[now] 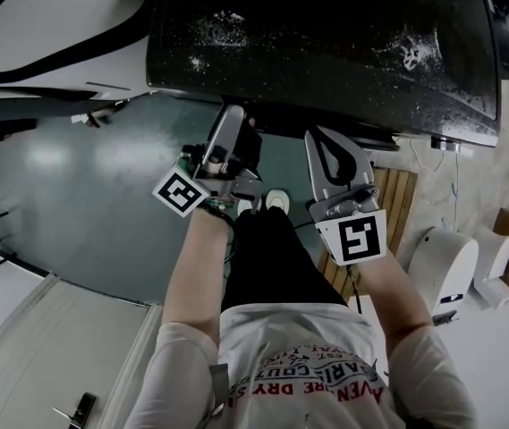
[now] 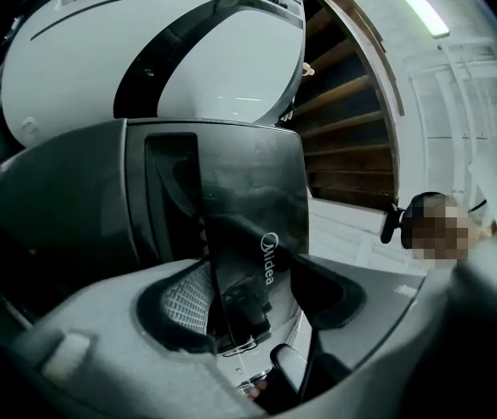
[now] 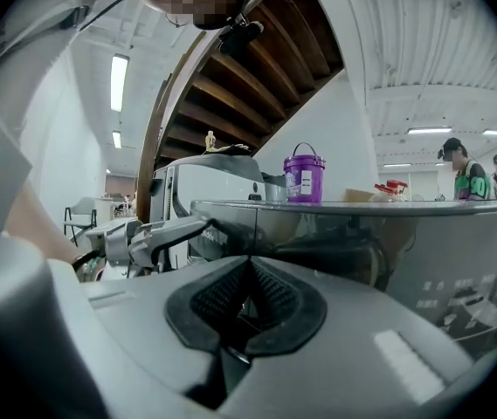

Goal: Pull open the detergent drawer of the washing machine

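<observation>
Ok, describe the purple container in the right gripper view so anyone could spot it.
Find the dark grey washing machine across the right gripper view and follow its top edge. Just above that edge, left of the red-capped bottles, shows the purple tub: the only purple thing, with a hoop handle and pale label.

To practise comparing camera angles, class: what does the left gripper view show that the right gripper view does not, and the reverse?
Only the left gripper view: the Midea-labelled drawer front between the left gripper's parted jaws (whether it is gripped is unclear), and a white rounded machine behind.
Only the right gripper view: the right gripper with its jaws together and empty, a purple bottle on the washing machine's top, and two people far off.
Both: the dark washing machine and the wooden stairs from below.
</observation>
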Available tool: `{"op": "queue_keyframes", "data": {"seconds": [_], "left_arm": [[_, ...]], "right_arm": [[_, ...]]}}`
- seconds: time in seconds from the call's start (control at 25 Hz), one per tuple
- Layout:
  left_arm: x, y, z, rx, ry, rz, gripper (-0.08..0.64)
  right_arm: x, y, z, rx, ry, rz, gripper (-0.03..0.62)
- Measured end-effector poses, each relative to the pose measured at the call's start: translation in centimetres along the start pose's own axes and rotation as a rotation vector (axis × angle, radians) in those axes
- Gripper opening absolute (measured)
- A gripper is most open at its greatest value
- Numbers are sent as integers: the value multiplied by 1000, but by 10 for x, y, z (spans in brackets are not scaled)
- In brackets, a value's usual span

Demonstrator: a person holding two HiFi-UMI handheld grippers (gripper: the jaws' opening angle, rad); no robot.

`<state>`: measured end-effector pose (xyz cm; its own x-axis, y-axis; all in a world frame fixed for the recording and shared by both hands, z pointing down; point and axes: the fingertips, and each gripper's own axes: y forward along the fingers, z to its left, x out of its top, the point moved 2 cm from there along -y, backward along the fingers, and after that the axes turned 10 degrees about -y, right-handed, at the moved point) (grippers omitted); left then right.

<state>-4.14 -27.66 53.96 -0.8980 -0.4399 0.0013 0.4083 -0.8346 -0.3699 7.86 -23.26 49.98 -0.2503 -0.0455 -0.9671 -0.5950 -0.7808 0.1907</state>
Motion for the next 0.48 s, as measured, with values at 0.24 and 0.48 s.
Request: {"op": "queue_keyframes", "data": {"seconds": [0.24,0.48], "left_arm": [[3,-1,0,-4,-51,-35,273],[3,-1,0,-30,-109,-42,265]], "right_arm": [[-8,-6,-1,-19,0,-31,-2],[-16,-18,-3,-59,-69,-18,-2]]}}
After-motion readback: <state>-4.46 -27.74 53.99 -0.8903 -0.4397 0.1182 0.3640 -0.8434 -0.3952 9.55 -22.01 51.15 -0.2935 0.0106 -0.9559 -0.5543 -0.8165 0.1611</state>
